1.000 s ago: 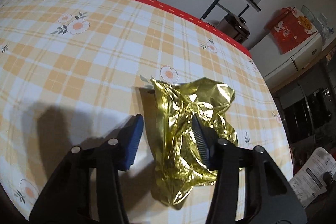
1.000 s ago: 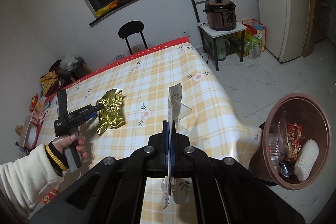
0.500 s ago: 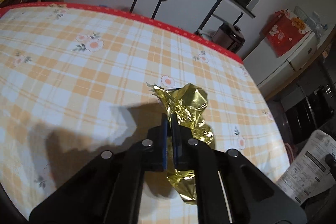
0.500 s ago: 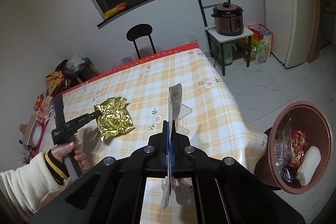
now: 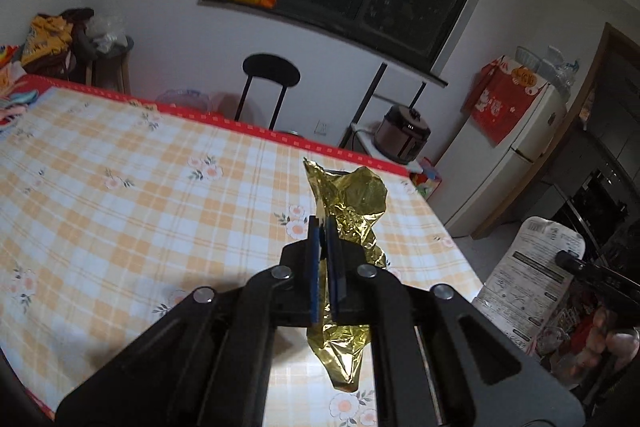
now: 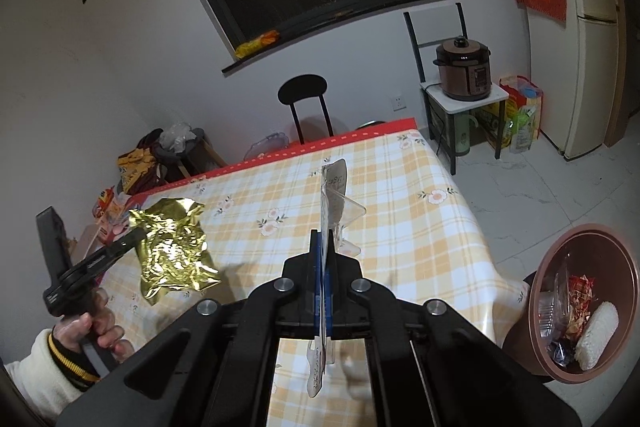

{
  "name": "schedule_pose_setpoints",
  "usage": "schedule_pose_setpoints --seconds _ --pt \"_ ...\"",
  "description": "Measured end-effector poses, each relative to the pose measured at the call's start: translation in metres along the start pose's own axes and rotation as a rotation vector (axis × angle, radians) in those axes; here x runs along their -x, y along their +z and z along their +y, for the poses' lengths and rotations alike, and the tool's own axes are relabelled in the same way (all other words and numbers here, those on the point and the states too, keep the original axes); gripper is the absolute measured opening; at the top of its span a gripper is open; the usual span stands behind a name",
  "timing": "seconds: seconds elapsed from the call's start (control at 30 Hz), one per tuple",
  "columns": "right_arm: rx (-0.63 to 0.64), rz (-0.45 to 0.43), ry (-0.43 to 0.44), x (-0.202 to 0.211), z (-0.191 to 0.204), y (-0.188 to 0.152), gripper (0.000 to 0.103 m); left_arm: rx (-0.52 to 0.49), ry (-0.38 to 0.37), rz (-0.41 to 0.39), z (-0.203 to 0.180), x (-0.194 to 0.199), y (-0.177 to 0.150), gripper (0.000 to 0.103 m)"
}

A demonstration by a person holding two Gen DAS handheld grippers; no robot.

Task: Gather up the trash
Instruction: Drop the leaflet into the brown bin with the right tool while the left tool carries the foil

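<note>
Two grippers: both busy, one bit of trash each
Left gripper (image 5: 322,227): my jaws are clamped tight on the gold foil wrapper (image 5: 352,203), no gap showing between the blue pads (image 5: 315,267)
Gold foil wrapper: crumpled, up off the worktop (image 5: 120,211), sticking out past the pads and dangling below them; from the right wrist view it hangs over the checked cloth on the left
Right gripper (image 6: 325,247): jaws squeezed together on a clear plastic package (image 6: 334,199), a flat see-through thing with a printed card in it
Clear plastic package: held edge-on above the worktop, poking up ahead of the pads with a bit hanging underneath
Bin (image 6: 584,307): brown, round, on the floor off the right edge of the worktop, with wrappers and a white blocky thing in it
Left hand (image 6: 92,323): wrapped round the left gripper's handle, cream sleeve (image 6: 36,383) with a dark striped cuff
</note>
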State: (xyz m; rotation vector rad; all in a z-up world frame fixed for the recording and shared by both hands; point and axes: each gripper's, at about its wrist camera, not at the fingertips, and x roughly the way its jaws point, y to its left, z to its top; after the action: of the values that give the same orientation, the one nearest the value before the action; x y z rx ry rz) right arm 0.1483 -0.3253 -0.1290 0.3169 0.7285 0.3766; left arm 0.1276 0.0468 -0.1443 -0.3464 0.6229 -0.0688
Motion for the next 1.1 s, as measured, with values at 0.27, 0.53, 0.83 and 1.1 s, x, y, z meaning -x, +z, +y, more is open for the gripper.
schedule_pose_setpoints --seconds 0.27,0.53,0.83,1.1 --pt "-0.007 -0.095 -0.04 0.045 -0.03 0.01 0.003 -0.015 -0.03 -0.061 -0.036 0.037 0.009 0.007" --pt "-0.079 -0.172 -0.156 0.094 -0.103 0.009 0.003 -0.054 -0.094 -0.054 -0.094 0.038 0.007 0.007" --pt "-0.122 -0.173 -0.316 0.136 -0.183 -0.002 0.003 -0.084 -0.135 -0.026 -0.152 0.027 -0.009 0.007" --pt "-0.16 -0.128 -0.359 0.131 -0.234 -0.003 0.003 -0.098 -0.124 -0.004 -0.181 0.012 -0.02 0.007"
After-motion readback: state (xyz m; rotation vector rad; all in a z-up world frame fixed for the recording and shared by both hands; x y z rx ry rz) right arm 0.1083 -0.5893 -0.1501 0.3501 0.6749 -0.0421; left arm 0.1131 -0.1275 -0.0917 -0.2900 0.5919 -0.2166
